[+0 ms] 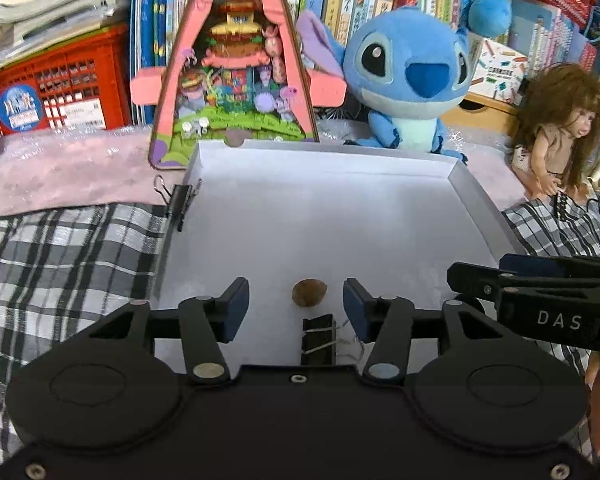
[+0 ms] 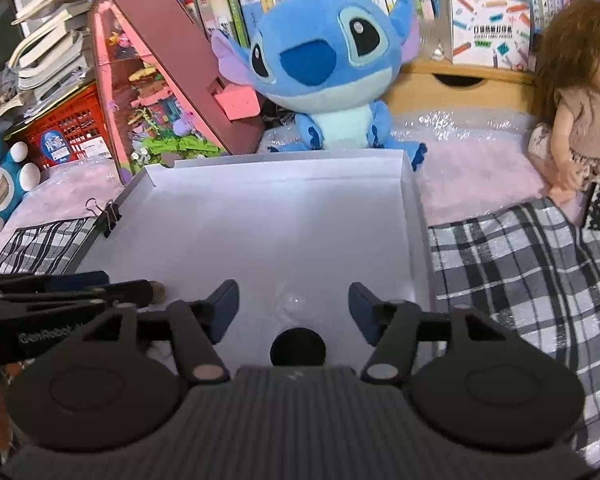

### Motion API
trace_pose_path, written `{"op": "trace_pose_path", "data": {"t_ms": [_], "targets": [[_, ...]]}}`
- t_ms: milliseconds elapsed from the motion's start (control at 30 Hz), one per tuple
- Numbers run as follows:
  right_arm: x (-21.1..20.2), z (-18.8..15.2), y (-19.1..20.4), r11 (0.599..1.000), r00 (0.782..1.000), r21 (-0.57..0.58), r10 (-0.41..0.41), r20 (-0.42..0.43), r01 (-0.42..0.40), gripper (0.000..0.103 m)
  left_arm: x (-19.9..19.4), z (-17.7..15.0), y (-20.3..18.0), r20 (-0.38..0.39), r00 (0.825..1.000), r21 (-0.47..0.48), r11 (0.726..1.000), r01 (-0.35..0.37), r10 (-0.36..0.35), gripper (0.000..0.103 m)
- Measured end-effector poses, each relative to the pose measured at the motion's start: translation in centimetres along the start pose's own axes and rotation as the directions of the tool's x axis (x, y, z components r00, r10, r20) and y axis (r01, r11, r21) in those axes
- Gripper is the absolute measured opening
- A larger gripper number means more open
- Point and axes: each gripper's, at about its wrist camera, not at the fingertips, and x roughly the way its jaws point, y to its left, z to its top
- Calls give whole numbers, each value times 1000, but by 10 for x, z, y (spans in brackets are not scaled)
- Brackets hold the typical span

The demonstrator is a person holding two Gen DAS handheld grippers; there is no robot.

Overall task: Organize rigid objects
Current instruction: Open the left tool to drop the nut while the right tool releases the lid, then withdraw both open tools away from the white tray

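- Across the whole surface, a black-and-white plaid cloth point(image 1: 60, 256) is spread, with a pale pink fleece layer point(image 1: 64, 164) seen beyond it.
- On the cloth, a shallow white cardboard tray point(image 1: 476, 200) is set, its rim reaching toward the toys at the back.
- Behind the tray, a blue plush toy with big ears point(image 1: 404, 76) is seated upright, beside a pink triangular house-shaped display of small figures point(image 1: 236, 60).
- At the right edge of the fleece, a long-haired brown doll point(image 1: 556, 128) is seated.
- Over the near left part of the tray, the left gripper point(image 1: 296, 304) is held with its blue-padded jaws apart; nothing is pressed by the pads.
- Over the near right part of the tray, the right gripper point(image 2: 294, 308) is held with its jaws apart, wider than the left pair; a faint clear rounded object point(image 2: 290, 304) lies on the tray floor between them, untouched.
- Nearer the right camera, a black round object point(image 2: 298, 346) is seen on the tray floor, partly hidden by the gripper body.
- On the tray's left wall, a black binder clip with wire handles point(image 1: 180, 200) is clamped.
- Between the left jaws, nearest the camera, a second black binder clip point(image 1: 318, 338) is lying flat on the tray floor.
- Just beyond that clip, a small brown nut-like object point(image 1: 308, 293) is resting on the tray floor, clear of both pads.
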Motion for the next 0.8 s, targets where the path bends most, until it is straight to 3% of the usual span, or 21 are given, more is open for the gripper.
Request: {"op": "trace_pose_path", "data": {"t_ms": [367,567,800], "targets": [[-35,-33,3,998,998,-59,25,49,-22,86,-50,-29,7,65,998,31,999,14,-16,58],[-56,-52,6,997,995,-56,58,85,-54,88,-70,-46,8,87,995,-3,999,50,-50,62],[-83,-79,16,989,988,-133,89,130,-72,95,-93,-74,2,133,988,35,997,72,-76,72]]}}
